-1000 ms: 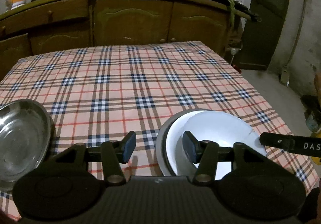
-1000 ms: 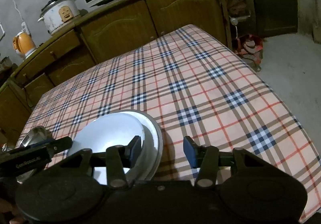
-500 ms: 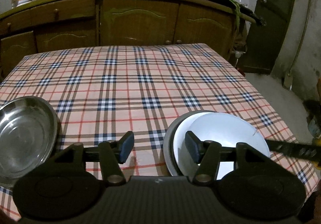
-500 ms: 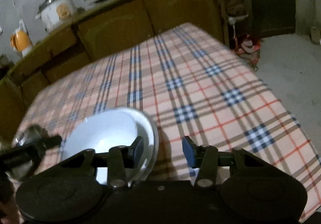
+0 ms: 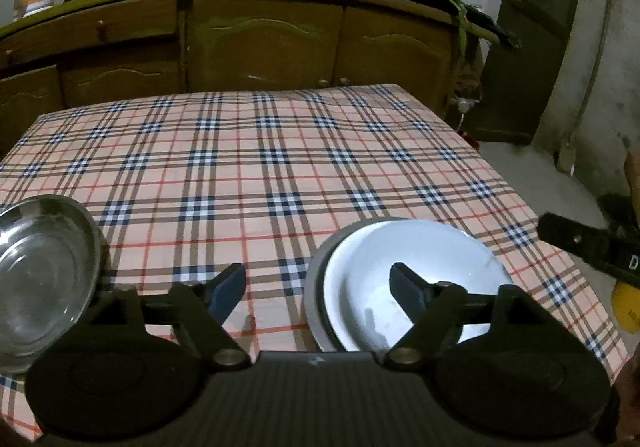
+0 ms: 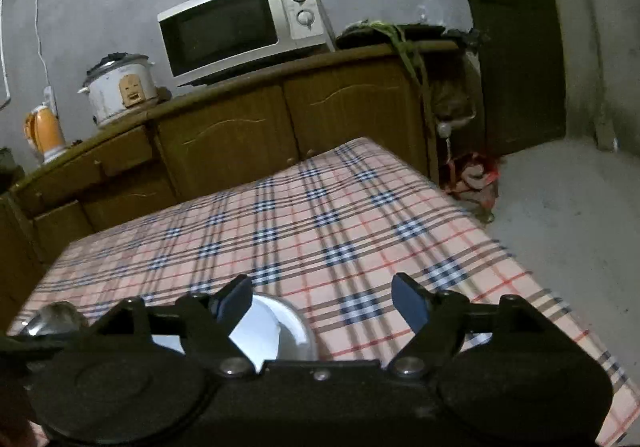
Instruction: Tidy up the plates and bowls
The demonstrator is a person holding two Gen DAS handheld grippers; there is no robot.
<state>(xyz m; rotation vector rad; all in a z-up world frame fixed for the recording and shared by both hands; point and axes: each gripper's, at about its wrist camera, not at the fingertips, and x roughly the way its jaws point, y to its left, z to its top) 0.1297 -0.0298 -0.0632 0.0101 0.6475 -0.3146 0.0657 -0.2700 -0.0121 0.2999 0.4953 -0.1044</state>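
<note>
Tablecloth (image 5: pixel 280 175) in plaid covers the whole table in front of you, bare across its far half, with the dishes gathered along the near edge. Near right sits the white plate (image 5: pixel 420 267), stacked on a grey plate (image 5: pixel 316 287) whose rim shows along its left side; the 2 look settled, so that stacking step seems done. Near left, well apart from them, lies the steel bowl (image 5: pixel 44 275), alone and upright on the cloth. Your left gripper (image 5: pixel 316 289) hangs low over the near edge with its jaws opening, nothing between them but cloth and the grey rim below; its right finger overlaps the white plate in view, and you cannot tell from here whether it touches. Your right gripper (image 6: pixel 322 297) is also opening its jaws, empty, tilted toward the far cabinets with the white plate (image 6: pixel 280 331) just under its left finger. I judge you are between steps, hands freed. Next likely calls for the steel bowl: reach left, take its rim squarely, and watch that slick metal does not slip.
</note>
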